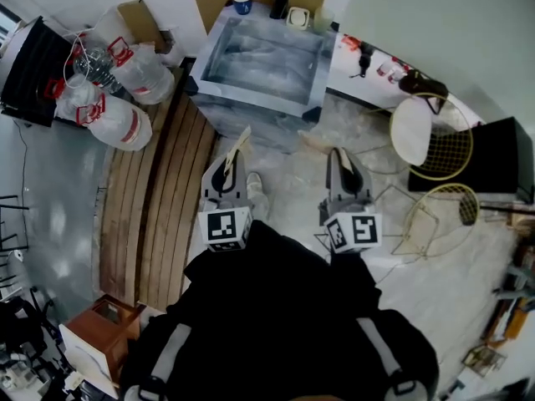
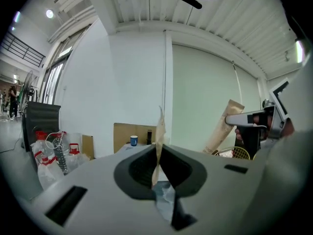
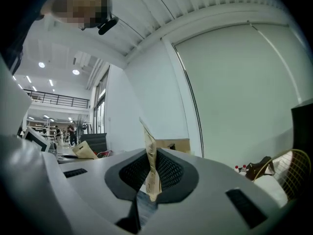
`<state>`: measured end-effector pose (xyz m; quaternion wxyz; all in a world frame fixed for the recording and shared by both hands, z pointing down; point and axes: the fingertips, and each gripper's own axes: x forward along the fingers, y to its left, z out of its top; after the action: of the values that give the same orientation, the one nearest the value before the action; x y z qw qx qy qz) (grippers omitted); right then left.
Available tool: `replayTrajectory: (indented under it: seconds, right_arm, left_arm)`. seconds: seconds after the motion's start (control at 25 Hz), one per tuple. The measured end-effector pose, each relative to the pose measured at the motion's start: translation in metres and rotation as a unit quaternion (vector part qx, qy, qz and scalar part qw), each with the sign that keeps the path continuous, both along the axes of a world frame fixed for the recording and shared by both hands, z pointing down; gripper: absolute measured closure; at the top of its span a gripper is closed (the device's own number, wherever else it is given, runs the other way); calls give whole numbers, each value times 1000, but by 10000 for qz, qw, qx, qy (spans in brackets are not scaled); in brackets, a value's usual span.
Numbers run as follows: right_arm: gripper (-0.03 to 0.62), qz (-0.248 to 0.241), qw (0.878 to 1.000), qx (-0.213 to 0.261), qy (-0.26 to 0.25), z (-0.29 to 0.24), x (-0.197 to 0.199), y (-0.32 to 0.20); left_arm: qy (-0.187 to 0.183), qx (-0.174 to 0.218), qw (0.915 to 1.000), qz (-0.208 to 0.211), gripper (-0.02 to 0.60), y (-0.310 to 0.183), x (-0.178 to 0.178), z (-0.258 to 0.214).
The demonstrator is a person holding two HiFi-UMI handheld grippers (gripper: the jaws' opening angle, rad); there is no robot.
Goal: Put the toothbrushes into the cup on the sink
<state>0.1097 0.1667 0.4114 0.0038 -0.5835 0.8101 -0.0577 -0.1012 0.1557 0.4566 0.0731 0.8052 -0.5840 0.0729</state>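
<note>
No word, brand or number can be read in any view. Low in the middle of the head view, the left marker cube (image 1: 228,228) and the right marker cube (image 1: 354,232) bear only black-and-white square patterns, not letters. At the centre of the right gripper view, the paper packet (image 3: 148,151) pinched in the right tongs (image 3: 152,173) carries faint dark print near its lower end, too small to make out.

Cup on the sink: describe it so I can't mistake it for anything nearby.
Start at the steel sink at the top of the head view. On its back ledge, at the left corner, stands the cup. It alone is blue with a white inside; the dark block and pale square holder to its right are not.
</note>
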Motion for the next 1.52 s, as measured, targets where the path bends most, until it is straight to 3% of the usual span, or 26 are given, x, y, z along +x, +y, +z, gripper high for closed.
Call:
replayTrajectory:
  seconds: [0.28, 0.56, 1.04, 1.52]
  right_arm:
    - [566, 251, 9996, -90, -22, -5, -14, -97]
    - [566, 523, 9985, -138, -12, -10, -21, -155]
    - [566, 624, 9974, -356, 0, 4, -13, -203]
    - [566, 287, 9992, -243, -143, 4, 19, -252]
  left_arm:
    - [-37, -91, 9998, 191, 559, -106, -19, -8]
    - [42, -58, 9991, 423, 560, -175, -24, -15]
    - [28, -286, 9978, 593, 560, -228, -15, -3]
    - [-105, -208, 9996, 184, 560, -264, 11, -12]
